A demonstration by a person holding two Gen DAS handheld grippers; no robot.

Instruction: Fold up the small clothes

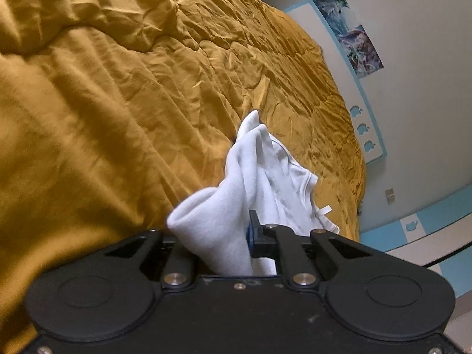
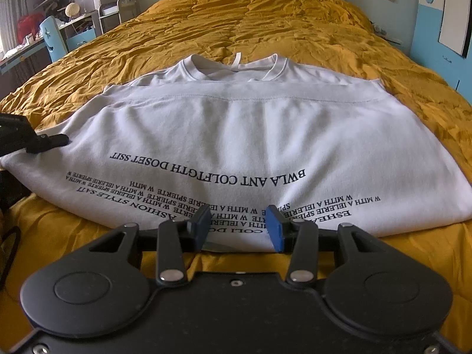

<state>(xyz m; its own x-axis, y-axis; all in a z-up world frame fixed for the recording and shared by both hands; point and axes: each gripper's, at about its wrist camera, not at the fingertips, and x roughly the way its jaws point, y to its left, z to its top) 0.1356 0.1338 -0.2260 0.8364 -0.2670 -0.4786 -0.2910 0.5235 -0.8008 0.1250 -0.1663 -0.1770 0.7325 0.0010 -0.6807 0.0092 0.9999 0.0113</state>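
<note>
so, a soft white shirt half folded on the bed

the white t-shirt (image 2: 236,135) lies on the mustard bedspread (image 2: 295,23), collar (image 2: 233,67) at the far end and the hem doubled back toward it, so the printed lettering (image 2: 206,177) reads upside down from the right wrist view. the right claw (image 2: 239,224) hovers at the near folded edge with its blue pads (image 2: 275,230) spread apart and nothing between them. the left claw (image 1: 233,236) is closed on a bunched fold of the shirt (the cloth stands up in a loose cone between its fingers), and in the right view it shows at the shirt's left edge (image 2: 44,141).

the fabric looks light, limp and thick enough to hold a crease, but it will sag and slide rather than stay stiff. i judge the best hold is on a doubled edge or corner, pinching both layers at once; a grip on a single layer would likely drag the fold open. the quilted bedspread is soft too, so pressing down gives little support.
</note>
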